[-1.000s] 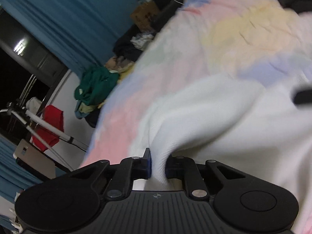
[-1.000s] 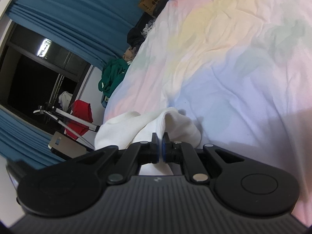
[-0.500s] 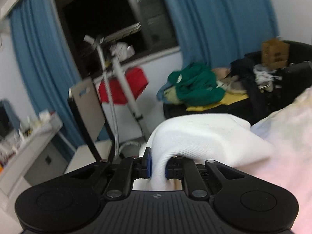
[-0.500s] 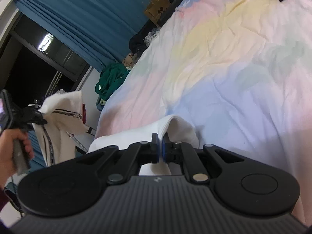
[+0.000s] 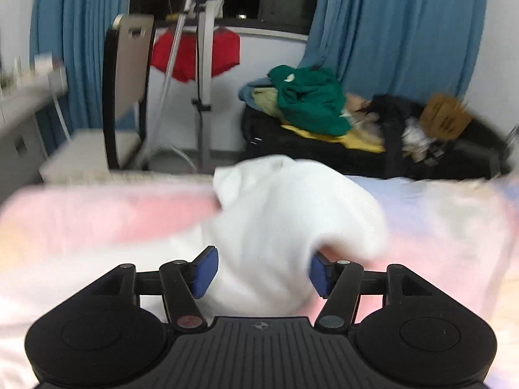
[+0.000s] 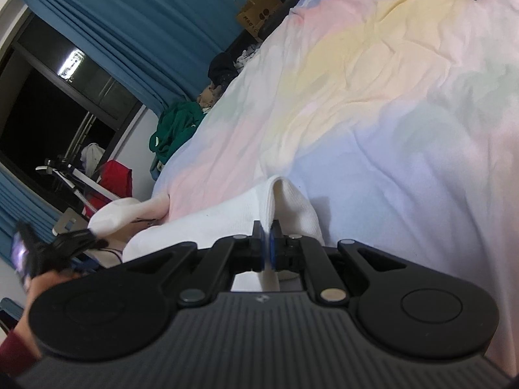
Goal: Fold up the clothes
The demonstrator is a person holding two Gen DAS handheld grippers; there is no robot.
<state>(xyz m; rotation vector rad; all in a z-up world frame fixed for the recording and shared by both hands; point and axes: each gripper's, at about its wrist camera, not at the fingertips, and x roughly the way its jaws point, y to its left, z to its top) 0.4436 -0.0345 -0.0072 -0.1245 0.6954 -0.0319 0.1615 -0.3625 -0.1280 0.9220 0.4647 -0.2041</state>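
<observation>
A white knit garment (image 5: 285, 220) lies bunched on the pastel bedsheet (image 5: 438, 220). In the left wrist view my left gripper (image 5: 261, 270) is open, its blue pads wide apart on either side of a loose fold of the cloth. In the right wrist view my right gripper (image 6: 267, 243) is shut on a raised pinch of the white garment (image 6: 285, 204), held just above the sheet (image 6: 405, 113). The left gripper (image 6: 78, 243) shows there at the far left, beside the garment's other end.
A green clothes pile (image 5: 308, 100) and a brown paper bag (image 5: 446, 118) sit on a dark sofa beyond the bed's edge. A chair (image 5: 126, 74), a drying rack with a red garment (image 5: 194, 55) and blue curtains (image 5: 399, 26) stand behind.
My left gripper has opened and released its pinch of white cloth, swinging down from a raised position to the bed. My right gripper stays shut on the cloth, nearly still.
</observation>
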